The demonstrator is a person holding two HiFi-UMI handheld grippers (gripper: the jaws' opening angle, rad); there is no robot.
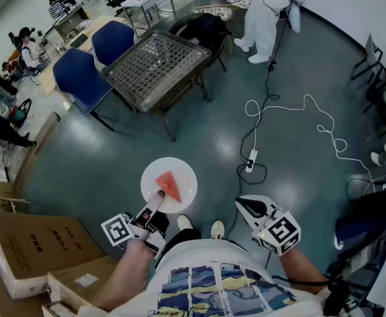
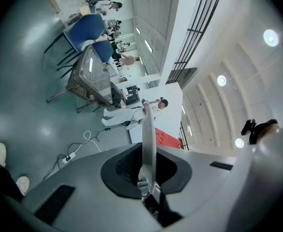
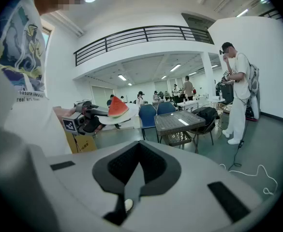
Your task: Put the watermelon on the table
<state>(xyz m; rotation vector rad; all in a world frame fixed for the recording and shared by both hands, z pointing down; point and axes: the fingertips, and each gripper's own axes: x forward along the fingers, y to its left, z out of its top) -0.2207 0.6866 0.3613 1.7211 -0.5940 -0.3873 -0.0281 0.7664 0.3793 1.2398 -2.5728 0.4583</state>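
Head view showed the left gripper (image 1: 157, 198) clamped on the plate (image 1: 185, 174) carrying the watermelon (image 1: 169, 185), well short of the table (image 1: 156, 61). The right gripper (image 1: 248, 207) was closed and empty. Carrying and placing remained.

Glossy floor (image 1: 113, 170), glass-topped wicker table (image 1: 156, 68)

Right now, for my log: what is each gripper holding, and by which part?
Left gripper pinches the white plate by its rim, watermelon slice on it; right gripper holds nothing.
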